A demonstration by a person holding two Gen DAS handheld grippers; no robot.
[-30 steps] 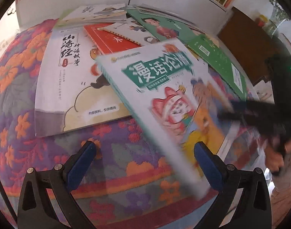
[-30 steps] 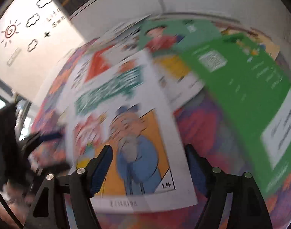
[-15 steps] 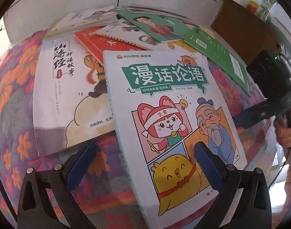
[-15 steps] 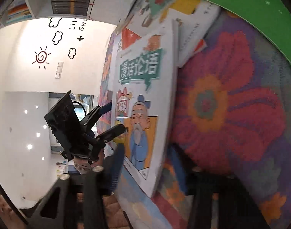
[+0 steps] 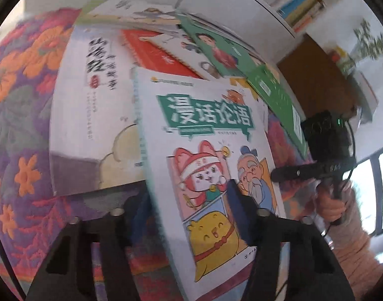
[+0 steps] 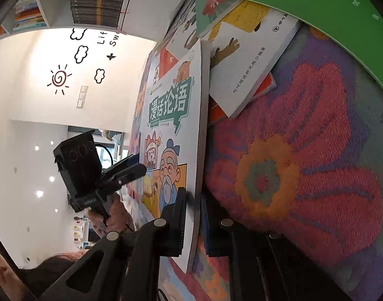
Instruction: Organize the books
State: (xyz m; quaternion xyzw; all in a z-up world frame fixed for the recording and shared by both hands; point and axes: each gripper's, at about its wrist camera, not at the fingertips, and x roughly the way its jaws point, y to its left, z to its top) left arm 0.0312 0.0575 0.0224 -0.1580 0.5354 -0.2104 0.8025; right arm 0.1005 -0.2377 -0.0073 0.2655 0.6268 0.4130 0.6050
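Observation:
A white comic book with a green title banner is tilted up off the floral cloth. My left gripper is shut on its near edge, one finger on the cover, one behind. My right gripper is shut on the same book at its right edge, and shows in the left wrist view. Behind lie several more books: a white one with black brush title, a red one, a teal one and a green one.
The floral purple-and-orange cloth covers the table. A white shelf unit with upright books stands behind. A brown cabinet is at the right. The left gripper appears in the right wrist view.
Both grippers have closed onto the comic book. The book has been tipped up from lying flat on the cloth.

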